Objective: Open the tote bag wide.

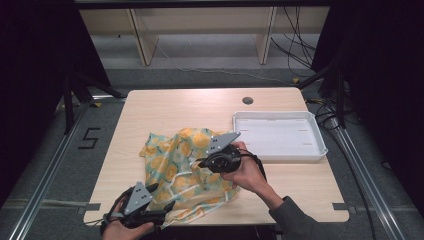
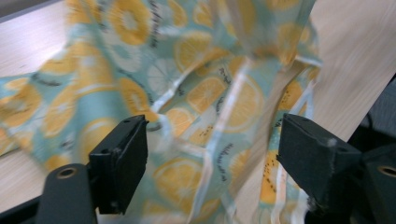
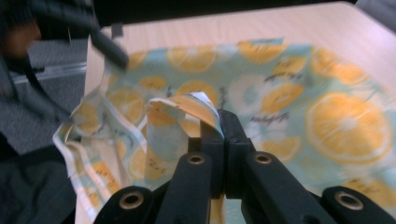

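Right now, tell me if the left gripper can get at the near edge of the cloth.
Probably yes. The left gripper has its jaws wide open, with the cloth lying loose between them, and nothing blocks the way. The right gripper pinches another fold.

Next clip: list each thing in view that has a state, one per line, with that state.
Cloth: crumpled on the table, one fold pinched and lifted.
Right tool: shut on the cloth fold.
Left tool: jaws open, cloth between them, not pressed.
White tray: upright, empty.
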Demonstrator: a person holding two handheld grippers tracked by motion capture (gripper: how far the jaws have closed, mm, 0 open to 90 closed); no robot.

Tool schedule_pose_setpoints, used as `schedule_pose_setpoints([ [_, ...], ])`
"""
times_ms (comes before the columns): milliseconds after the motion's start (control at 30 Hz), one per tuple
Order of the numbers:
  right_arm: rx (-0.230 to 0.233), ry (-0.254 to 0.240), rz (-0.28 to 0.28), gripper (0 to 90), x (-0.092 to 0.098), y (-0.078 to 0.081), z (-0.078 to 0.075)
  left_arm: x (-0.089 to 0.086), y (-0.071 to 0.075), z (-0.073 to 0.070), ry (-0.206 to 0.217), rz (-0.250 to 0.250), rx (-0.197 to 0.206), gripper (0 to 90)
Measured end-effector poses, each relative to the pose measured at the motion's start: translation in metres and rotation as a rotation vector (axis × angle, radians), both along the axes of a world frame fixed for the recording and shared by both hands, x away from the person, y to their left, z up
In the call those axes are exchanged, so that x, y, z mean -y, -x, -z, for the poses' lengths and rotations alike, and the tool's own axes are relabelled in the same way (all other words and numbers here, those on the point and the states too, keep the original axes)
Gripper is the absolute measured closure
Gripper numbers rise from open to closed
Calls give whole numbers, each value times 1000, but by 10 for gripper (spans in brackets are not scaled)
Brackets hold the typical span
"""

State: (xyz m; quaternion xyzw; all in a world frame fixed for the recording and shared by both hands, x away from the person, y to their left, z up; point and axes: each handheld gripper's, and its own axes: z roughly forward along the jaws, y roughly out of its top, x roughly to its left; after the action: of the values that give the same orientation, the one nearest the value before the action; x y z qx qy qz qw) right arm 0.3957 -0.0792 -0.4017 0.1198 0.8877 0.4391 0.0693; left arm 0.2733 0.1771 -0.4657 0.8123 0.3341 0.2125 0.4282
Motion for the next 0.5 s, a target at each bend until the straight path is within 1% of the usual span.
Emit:
schedule_pose_setpoints([
  [33,7,-13,9,900,0,-2,-3,4,-3,2,-33,19,-8,230],
  [67,18,-23,2,900,0,-5,-6,8,-6,4,-59,31,-21,230],
  [100,26,-34,21,900,1,-7,-9,12,-10,7,-77,34,-24,230],
  [133,26,-34,21,900,1,-7,-9,12,-10,7,-77,34,-24,230],
  [167,26,-51,32,900,3,-11,-15,18,-17,10,-161,54,-35,230],
  [200,24,-60,41,900,4,-12,-18,22,-20,13,-176,45,-39,230],
  [233,50,-61,47,900,5,-15,-21,25,-23,16,-202,40,-36,230],
  [267,37,-71,56,900,5,-17,-23,28,-27,20,-205,32,-36,232],
  [300,40,-81,54,900,6,-19,-24,30,-31,21,-236,28,-37,245],
  [333,36,-84,58,900,7,-21,-26,31,-34,23,-238,21,-24,324],
  [367,36,-90,73,900,8,-22,-27,30,-37,23,-260,31,-11,459],
  [400,36,-90,73,900,8,-22,-27,30,-37,23,-260,31,-11,543],
  [433,32,-76,87,900,10,-25,-28,29,-42,21,-265,52,19,630],
  [467,37,-70,94,900,11,-26,-28,28,-42,17,-239,53,36,725],
  [500,43,-72,110,900,11,-27,-27,24,-43,11,-242,72,42,770],
])
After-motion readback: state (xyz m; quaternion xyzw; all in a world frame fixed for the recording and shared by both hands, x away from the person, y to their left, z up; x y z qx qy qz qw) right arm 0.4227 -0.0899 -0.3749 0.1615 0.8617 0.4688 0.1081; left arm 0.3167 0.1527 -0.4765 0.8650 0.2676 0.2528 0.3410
